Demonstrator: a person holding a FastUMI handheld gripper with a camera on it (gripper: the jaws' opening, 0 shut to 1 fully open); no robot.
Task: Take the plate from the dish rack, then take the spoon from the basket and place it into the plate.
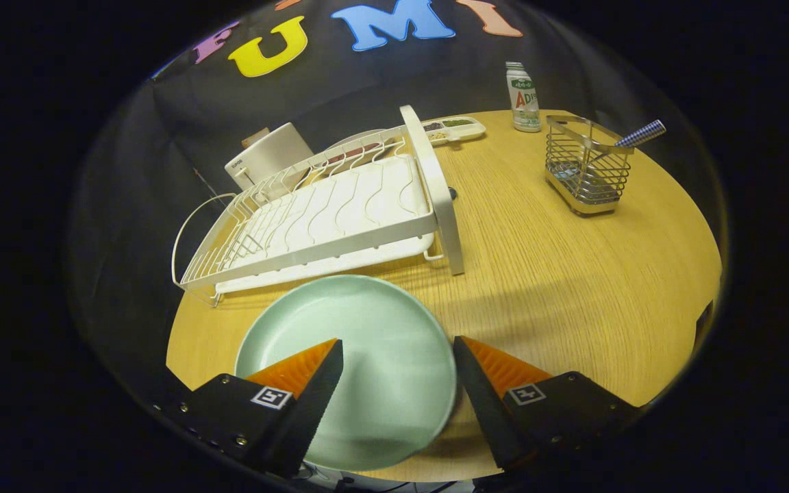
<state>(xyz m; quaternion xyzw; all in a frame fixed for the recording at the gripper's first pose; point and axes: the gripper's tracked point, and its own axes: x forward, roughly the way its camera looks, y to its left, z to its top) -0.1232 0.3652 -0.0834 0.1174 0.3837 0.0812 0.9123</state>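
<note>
Hand-held gripper open and empty above pale green plate on the near table. Checked-handled spoon leans in far-right wire basket; a careless grab could tip the light basket.

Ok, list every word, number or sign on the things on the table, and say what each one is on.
Bottle: printed label, too blurred to read reliably.
White box behind the dish rack: a small dark mark, too small to read.
Gripper, fingers open over the plate: a square coded marker on each finger, a pattern and no words.
Plate, dish rack, basket: no text that I can see.
</note>
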